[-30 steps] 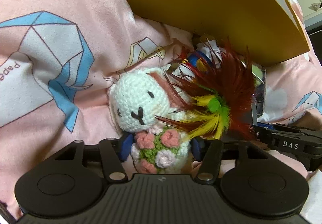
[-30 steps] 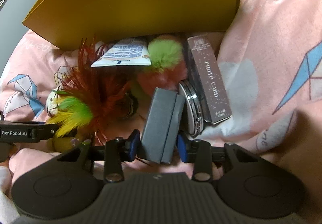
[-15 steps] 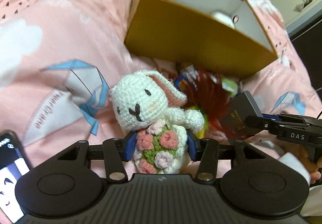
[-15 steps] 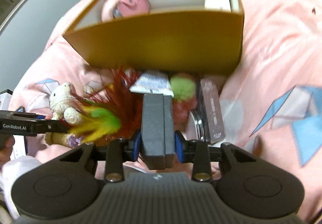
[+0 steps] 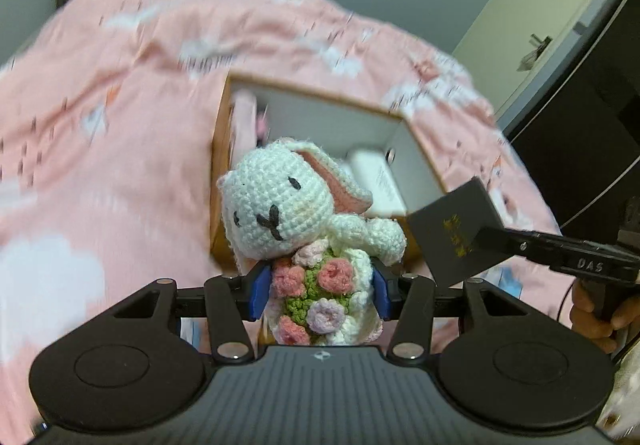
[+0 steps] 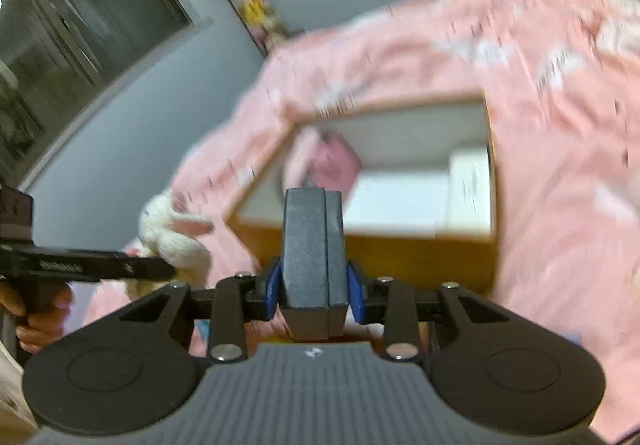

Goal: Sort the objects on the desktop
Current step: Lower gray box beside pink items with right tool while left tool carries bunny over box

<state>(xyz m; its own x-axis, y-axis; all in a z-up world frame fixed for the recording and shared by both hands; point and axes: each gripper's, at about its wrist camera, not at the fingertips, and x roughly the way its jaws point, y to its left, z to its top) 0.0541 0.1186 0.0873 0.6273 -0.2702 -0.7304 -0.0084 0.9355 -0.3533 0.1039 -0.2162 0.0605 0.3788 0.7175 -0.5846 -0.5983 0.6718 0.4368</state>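
My left gripper [image 5: 318, 291] is shut on a white crochet bunny [image 5: 292, 221] with a flower bouquet, held in the air in front of the open yellow box [image 5: 224, 149]. My right gripper [image 6: 314, 287] is shut on a dark grey case [image 6: 312, 245], held above the near wall of the same box [image 6: 400, 253]. The case also shows in the left wrist view [image 5: 456, 233], and the bunny in the right wrist view [image 6: 176, 237]. Inside the box lie a pink item [image 6: 332, 161] and a white carton [image 6: 468, 181].
The box sits on a pink bedspread [image 5: 100, 165] with cloud prints. A grey wall, a dark window [image 6: 60, 25] and a door [image 5: 552, 5] stand beyond the bed. Views are motion-blurred.
Both grippers have risen from the pile beside the box, carrying the bunny and the dark case upward until the box's open top is visible below them.
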